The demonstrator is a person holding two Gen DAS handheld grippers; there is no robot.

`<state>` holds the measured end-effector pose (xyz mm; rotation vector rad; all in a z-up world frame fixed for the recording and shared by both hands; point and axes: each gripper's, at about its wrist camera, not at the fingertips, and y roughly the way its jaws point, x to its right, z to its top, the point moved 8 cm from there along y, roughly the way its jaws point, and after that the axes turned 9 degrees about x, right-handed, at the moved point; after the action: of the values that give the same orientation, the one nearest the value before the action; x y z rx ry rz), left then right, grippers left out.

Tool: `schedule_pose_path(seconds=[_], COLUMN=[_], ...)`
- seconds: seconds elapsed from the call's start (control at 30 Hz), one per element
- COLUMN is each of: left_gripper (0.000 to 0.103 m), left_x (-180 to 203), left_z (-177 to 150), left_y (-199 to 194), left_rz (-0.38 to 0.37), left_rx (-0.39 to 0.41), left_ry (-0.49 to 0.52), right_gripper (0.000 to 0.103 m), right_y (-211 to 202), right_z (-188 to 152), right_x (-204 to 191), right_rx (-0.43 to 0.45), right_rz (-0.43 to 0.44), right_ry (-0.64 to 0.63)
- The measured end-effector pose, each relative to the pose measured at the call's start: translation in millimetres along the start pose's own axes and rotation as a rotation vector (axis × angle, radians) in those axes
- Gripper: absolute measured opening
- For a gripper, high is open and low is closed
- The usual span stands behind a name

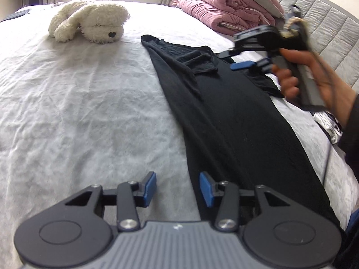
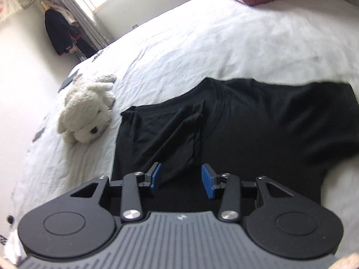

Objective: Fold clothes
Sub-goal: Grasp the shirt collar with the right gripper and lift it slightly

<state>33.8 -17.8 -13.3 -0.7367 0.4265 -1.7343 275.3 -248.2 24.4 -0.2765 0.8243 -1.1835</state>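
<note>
White bed carries a black shirt, one sleeve folded inward. Left gripper spread, empty. Right gripper spread above shirt, empty.

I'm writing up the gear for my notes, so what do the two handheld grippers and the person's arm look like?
Both the left gripper and the right gripper have a ribbed grey body, two round black discs, black link arms with silver screws, and blue pads on the fingers. In the left view, the right one shows a grey handle with a thin dark cable. The person wears a dark sleeve.
</note>
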Motion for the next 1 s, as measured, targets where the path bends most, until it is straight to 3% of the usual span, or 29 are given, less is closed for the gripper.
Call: schedule_pose_path(seconds=[0.23,0.47,0.57,0.8,1.0], left_gripper=[0.052,0.051,0.051,0.051,0.052], left_x=[9.7,19.6,21.2,23.1,22.8], left_z=[-1.8,-4.3,-4.6,-7.6,-8.8], left_y=[9.6,16.1,17.5,18.2,17.7], left_rz=[0.004,0.046,0.053,0.067,0.079], left_rx=[0.008,0.027,0.026,0.029,0.026], left_ry=[0.099,0.194,0.21,0.244,0.25], right_gripper=[0.044,0.044,0.006,0.006,0.008], right_y=[53.1,84.3,86.8,55.3,84.9], right_z=[28.7,30.4,29.5,67.8,57.3], right_x=[0.8,2.1,1.2,-15.6,-9.0], right_rx=[0.036,0.023,0.031,0.227,0.146], right_rz=[-0.017,-0.04,-0.061,-0.084,-0.158], right_ry=[-0.084,-0.18,-0.233,-0.376,-0.452])
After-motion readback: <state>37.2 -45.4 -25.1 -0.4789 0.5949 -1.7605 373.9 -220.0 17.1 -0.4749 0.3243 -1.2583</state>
